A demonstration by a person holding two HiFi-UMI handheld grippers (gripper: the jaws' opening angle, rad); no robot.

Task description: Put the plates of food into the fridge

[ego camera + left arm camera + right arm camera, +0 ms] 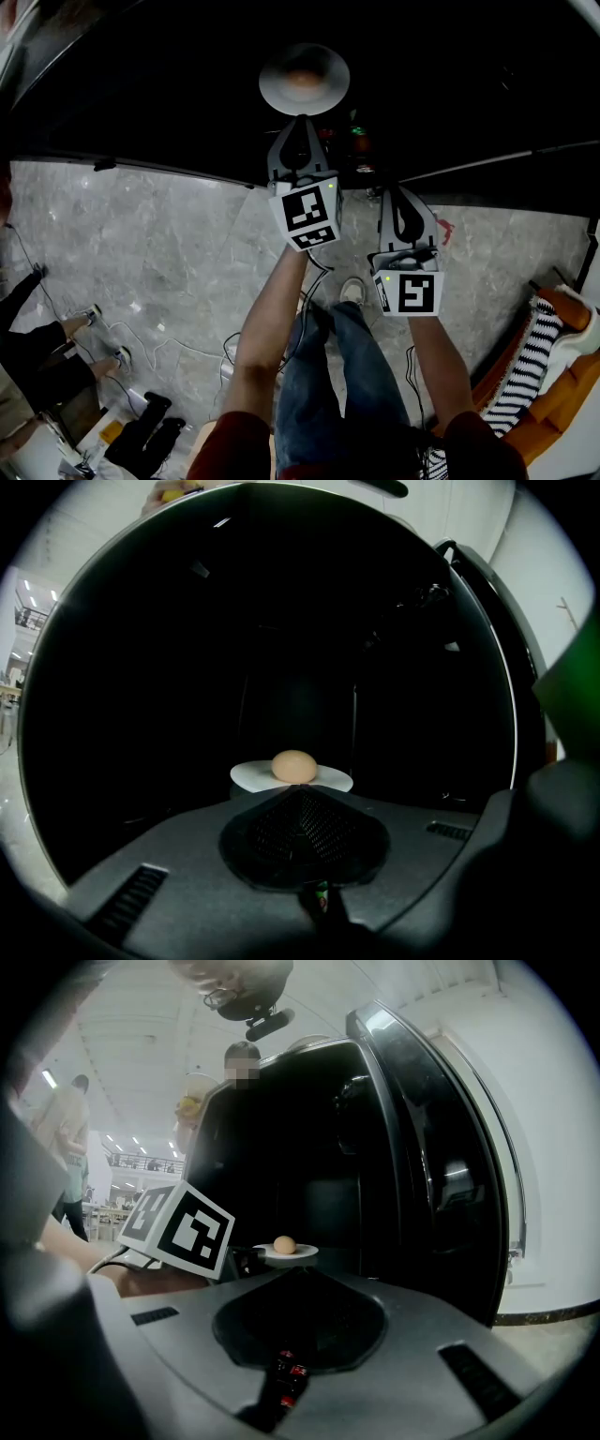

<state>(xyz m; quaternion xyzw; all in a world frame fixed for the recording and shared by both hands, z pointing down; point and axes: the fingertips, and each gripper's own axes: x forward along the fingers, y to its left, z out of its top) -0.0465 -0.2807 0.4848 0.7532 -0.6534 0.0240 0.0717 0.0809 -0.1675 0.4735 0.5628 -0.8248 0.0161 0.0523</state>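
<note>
Grey marble floor (141,234) runs up to the open fridge (141,84), whose inside is so dark that no shelf can be made out.

At the left, the left gripper (302,124) reaches into that dark with a small white plate (274,89) at its tip. Its jaws are pressed together on the plate's near rim, and the plate stands out level beyond them. Whether it already rests on a shelf cannot be told.

A single tan, egg-shaped piece of food (305,80) sits loose near the middle of the plate. The plate looks rigid, light and smooth-glazed, probably breakable. With a hold at one edge only, any tilt would likely let the round piece roll off, so the rim is the place to pinch, and it should be kept flat.

To the right and nearer the person, the right gripper (401,192) hangs just outside the fridge, beside the fridge door (441,1147). Its jaws are closed tip to tip with nothing between them — it touches neither plate nor fridge.
</note>
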